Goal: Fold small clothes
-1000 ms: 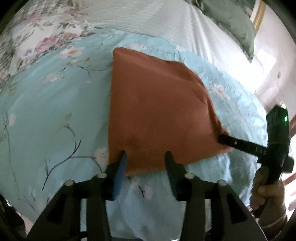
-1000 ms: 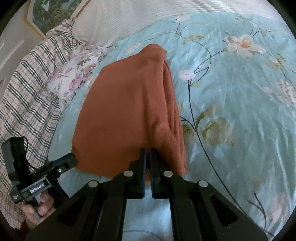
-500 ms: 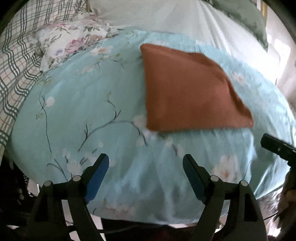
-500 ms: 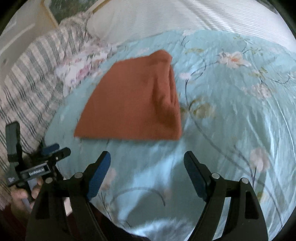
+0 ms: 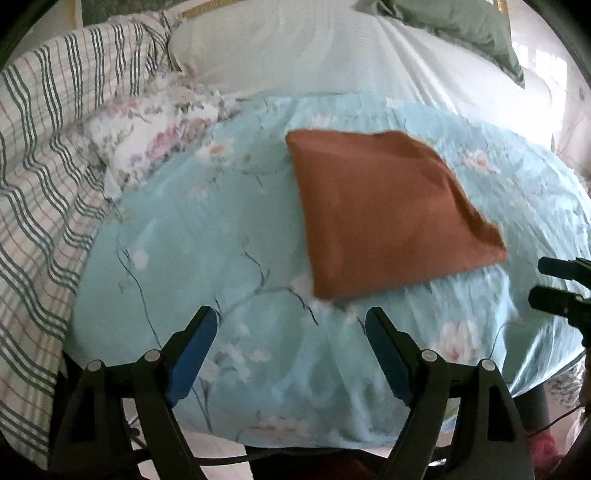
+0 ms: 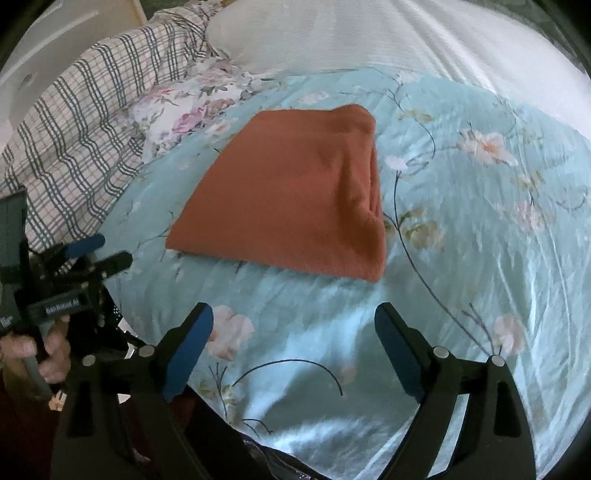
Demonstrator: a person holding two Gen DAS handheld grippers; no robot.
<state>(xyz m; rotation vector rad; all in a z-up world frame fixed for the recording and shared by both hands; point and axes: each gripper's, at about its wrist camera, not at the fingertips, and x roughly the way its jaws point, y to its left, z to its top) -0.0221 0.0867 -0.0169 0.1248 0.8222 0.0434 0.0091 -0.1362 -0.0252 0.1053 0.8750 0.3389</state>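
Observation:
A rust-orange garment lies folded flat into a rough square on the light blue floral bedspread. It also shows in the right wrist view, with its thick folded edge on the right. My left gripper is open and empty, short of the garment's near edge. My right gripper is open and empty, also short of the garment. The right gripper shows at the right edge of the left wrist view; the left gripper shows at the left of the right wrist view.
A plaid blanket and a floral pillow lie to the left. A white striped sheet and a green pillow lie beyond. The bed's near edge drops off just below the grippers.
Both grippers let go of the garment, opened wide and drew back toward the bed's near edge. The garment now lies flat on the bedspread.

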